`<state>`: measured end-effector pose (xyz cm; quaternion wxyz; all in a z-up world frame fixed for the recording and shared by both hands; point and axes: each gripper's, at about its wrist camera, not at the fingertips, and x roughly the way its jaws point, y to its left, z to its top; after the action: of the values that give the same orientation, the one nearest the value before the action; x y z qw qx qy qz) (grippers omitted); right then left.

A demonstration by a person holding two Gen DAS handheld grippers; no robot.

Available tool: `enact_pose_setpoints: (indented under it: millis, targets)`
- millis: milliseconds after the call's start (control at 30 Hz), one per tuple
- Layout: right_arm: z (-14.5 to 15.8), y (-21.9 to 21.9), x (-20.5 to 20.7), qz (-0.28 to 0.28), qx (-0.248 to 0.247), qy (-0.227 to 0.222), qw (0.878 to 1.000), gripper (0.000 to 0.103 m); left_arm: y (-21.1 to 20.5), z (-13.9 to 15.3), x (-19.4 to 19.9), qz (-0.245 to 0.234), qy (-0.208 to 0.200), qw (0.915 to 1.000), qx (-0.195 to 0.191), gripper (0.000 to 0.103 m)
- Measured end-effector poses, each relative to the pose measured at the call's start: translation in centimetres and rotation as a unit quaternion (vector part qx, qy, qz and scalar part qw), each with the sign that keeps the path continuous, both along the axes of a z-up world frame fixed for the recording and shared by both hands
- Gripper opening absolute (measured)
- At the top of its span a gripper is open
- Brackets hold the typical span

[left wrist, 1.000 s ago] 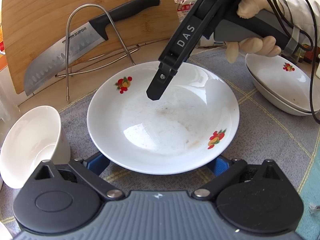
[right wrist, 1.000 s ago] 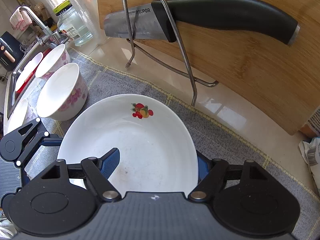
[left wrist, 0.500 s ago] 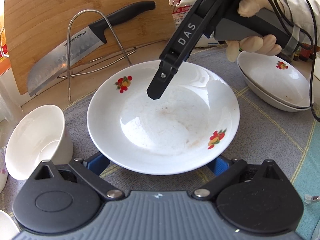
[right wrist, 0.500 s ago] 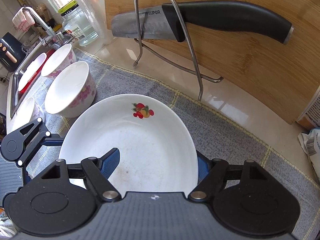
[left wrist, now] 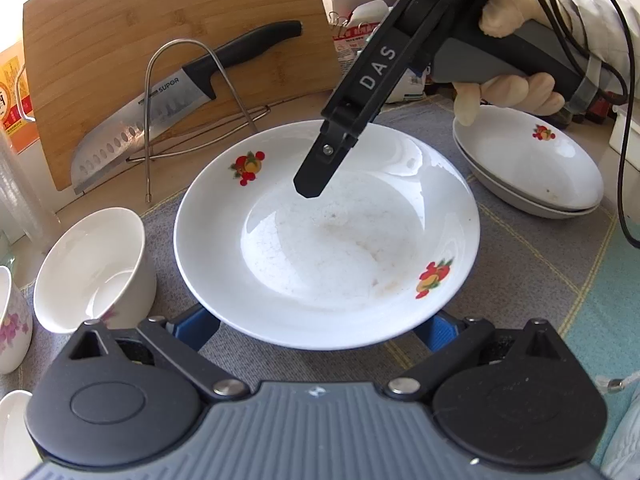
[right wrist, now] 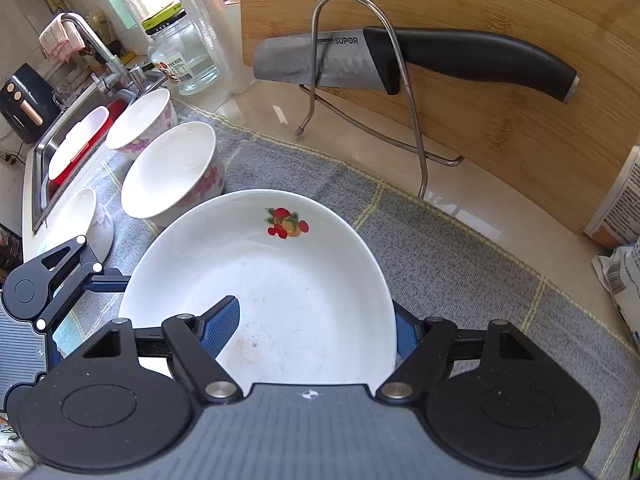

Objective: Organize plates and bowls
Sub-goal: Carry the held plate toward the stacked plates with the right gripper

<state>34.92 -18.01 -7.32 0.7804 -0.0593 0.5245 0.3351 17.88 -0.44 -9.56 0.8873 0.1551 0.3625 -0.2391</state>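
– Grip on the right side?
– Right gripper [right wrist: 316, 314] clamped on the plate [right wrist: 280, 280] at its rim: one finger inside the dish, one outside.
– Left gripper [left wrist: 318, 326]?
– Fingers [left wrist: 198, 330] reach under the plate's near edge with tips hidden; cannot tell if they pinch.
– Plate position?
– Over the grey mat [left wrist: 520, 264], between a bowl [left wrist: 92, 268] and two stacked plates [left wrist: 528, 168]. Knife [left wrist: 160, 120] and cutting board [left wrist: 120, 24] behind.
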Motion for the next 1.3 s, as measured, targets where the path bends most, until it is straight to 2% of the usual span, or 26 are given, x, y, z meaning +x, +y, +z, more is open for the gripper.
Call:
enact_pose_setpoints:
  millis: [1300]
  targets:
    - [2.6,-1.6,-8.2,-0.04,0.008,-0.012,0.999,0.082,-0.6,1.6,-2.3,-0.04,-0.013,0.9991,-0.001,0.101]
